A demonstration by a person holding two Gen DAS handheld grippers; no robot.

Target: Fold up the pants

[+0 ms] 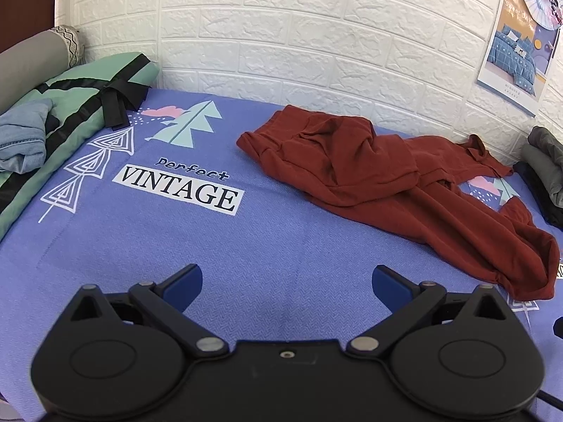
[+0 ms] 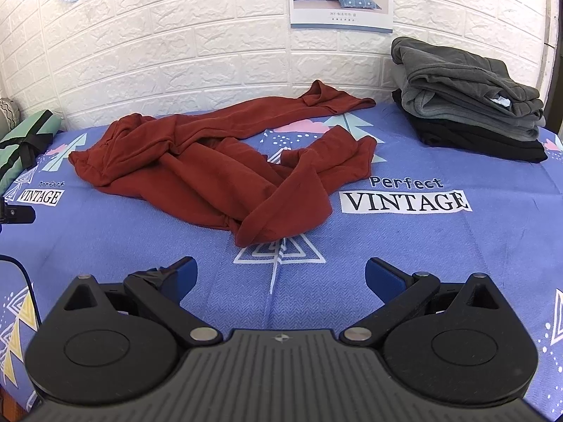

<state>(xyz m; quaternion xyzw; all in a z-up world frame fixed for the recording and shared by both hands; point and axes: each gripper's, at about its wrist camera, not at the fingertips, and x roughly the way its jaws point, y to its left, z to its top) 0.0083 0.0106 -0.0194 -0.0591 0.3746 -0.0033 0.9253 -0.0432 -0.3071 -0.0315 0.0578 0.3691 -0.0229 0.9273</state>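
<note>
Both claws hang released over bare blue sheet [image 2: 457, 246]: left gripper [image 1: 286, 281], right gripper [image 2: 279, 274]. Ahead, well apart, rumpled red pants [image 2: 211, 172] sprawl near the brick wall [image 2: 211, 52], between green bedding [image 1: 70, 105] and stacked clothes [image 2: 468, 98].

"Perfect VINTAGE" on bedsheet [image 2: 404, 193], repeated; "sweet DAY" on poster [image 1: 517, 35].
</note>
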